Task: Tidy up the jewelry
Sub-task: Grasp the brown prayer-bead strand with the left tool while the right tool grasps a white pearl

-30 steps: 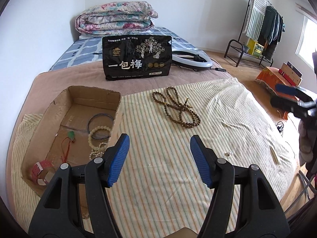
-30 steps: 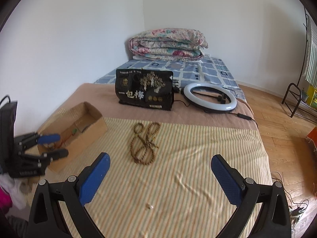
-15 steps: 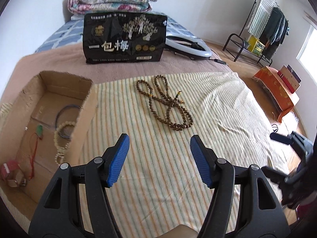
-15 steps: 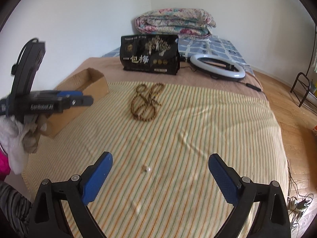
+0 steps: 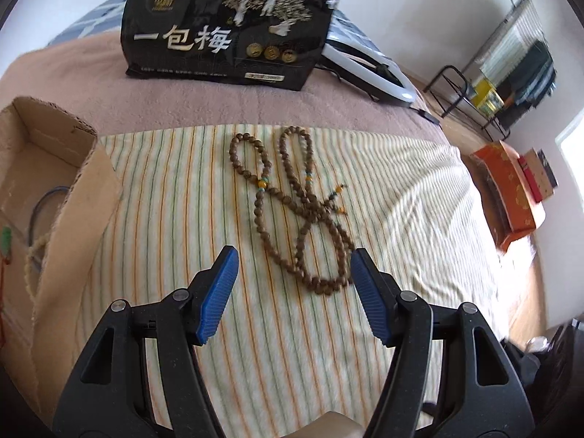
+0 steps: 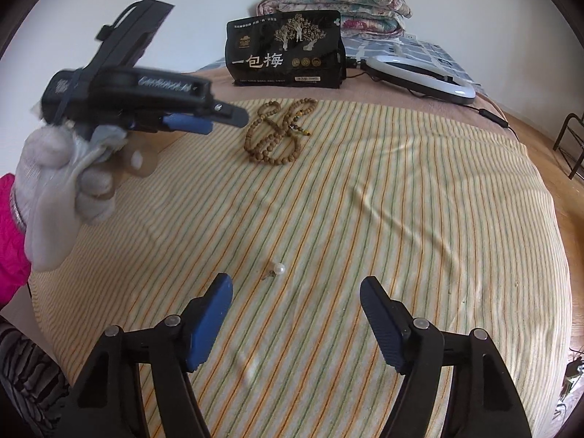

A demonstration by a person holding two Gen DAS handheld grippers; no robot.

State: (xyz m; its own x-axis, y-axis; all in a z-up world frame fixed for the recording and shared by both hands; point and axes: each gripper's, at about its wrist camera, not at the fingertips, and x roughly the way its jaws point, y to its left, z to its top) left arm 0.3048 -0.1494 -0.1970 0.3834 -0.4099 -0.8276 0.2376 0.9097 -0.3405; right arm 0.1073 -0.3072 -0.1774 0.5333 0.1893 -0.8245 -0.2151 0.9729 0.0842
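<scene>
A long brown bead necklace (image 5: 303, 211) lies looped on the striped cloth (image 5: 255, 346); it also shows in the right wrist view (image 6: 277, 135). My left gripper (image 5: 294, 281) is open and empty, just short of the necklace's near loop. A cardboard box (image 5: 84, 189) at the left holds a dark bangle (image 5: 40, 204), a pale bead bracelet and a red cord with a green pendant. My right gripper (image 6: 296, 312) is open and empty, just behind a small pearl earring (image 6: 278, 268) on the cloth. The left gripper (image 6: 222, 116) appears in the right wrist view, held by a gloved hand.
A black snack bag (image 5: 226, 25) stands behind the necklace, with a white ring light (image 5: 368, 69) to its right. Folded quilts (image 6: 335, 3) lie at the back. An orange box (image 5: 511, 197) and a clothes rack (image 5: 511, 69) stand off the bed to the right.
My left gripper has moved forward and right, from by the box to the necklace. My right gripper has moved down toward the pearl earring and its jaws have narrowed.
</scene>
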